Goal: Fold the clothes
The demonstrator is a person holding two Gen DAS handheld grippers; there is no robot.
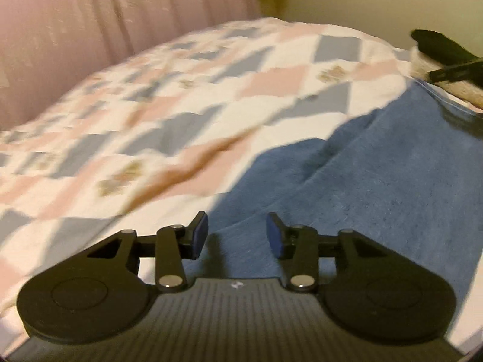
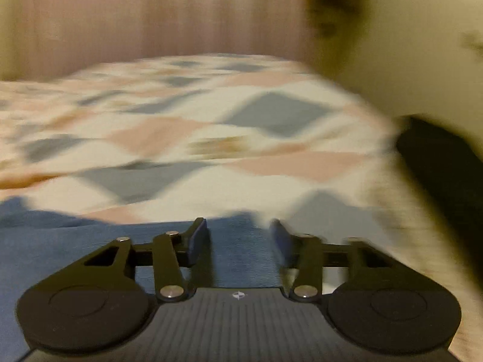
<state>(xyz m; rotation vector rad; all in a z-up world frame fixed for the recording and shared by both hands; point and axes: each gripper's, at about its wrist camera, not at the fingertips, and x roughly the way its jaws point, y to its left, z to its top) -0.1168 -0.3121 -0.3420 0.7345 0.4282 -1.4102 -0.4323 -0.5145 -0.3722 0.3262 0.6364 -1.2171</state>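
Patterned bedspread, blue garment, both grippers angled down, fingers apart.

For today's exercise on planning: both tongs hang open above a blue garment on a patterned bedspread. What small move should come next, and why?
Probably lower the left tongs onto the blue garment and close on its near edge. Both the left and right tongs stand open with nothing pinched, and the cloth lies rumpled on the bedspread, so no fold can start until an edge is gripped.
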